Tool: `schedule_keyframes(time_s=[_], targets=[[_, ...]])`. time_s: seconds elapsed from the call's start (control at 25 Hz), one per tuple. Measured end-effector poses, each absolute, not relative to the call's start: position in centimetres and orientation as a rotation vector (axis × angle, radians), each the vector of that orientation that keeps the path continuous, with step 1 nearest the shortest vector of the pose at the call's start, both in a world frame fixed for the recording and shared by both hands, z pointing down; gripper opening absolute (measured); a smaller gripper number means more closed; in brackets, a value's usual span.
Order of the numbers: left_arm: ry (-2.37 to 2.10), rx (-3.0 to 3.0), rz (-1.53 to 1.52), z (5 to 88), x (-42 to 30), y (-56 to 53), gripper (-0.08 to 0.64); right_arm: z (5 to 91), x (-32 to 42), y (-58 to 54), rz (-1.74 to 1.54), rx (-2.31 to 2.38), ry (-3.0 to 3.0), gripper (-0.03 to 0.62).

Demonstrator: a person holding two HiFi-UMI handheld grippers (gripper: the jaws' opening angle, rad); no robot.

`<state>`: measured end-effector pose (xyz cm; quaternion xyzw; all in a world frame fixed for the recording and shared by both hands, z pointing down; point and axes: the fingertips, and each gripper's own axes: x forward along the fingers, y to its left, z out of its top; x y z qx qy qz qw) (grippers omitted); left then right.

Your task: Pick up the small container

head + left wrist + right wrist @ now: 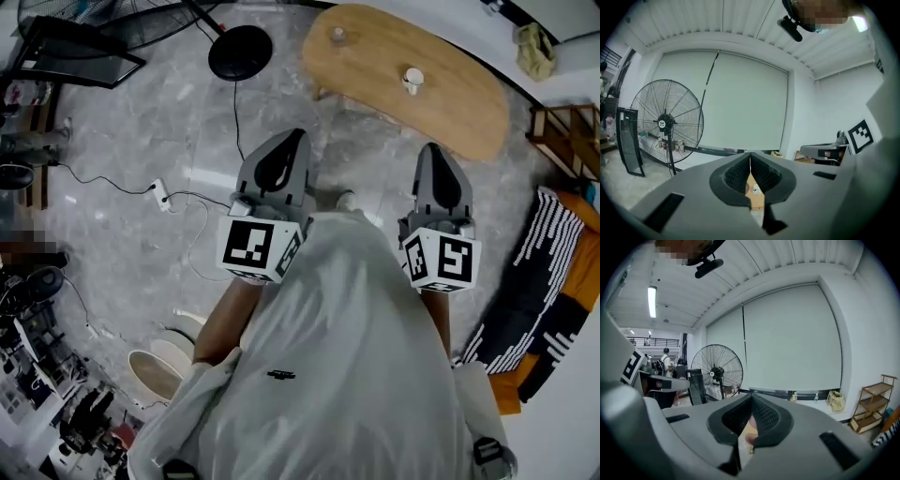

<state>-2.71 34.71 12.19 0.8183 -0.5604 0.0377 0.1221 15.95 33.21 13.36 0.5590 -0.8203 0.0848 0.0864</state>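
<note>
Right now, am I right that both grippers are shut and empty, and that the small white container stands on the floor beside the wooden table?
Not quite: the head view shows the small white container standing on the wooden table, not on the floor beside it. The left gripper and right gripper are both shut and empty.

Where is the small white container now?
In the head view, the small white container stands on the oval wooden table, near its middle, beyond the right gripper.

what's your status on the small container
Left claw shut, empty. Right claw shut, empty. Small container on wooden table ahead, untouched. No obstacle seen.
</note>
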Motion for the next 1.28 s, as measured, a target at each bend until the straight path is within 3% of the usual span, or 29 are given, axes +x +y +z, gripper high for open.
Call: schedule_keyframes(time_s=[0.68, 1.28], targets=[[-1.566, 2.435, 0.065, 12.7, -16.0, 32.3, 0.021, 13.1, 2.4, 30.8, 0.136, 1.694, -2.374, 0.008], [-1.465, 2.432, 0.124, 15.0, -17.1, 26.1, 0.020, 15.9, -0.3, 26.1, 0.210, 1.662, -2.316, 0.008]])
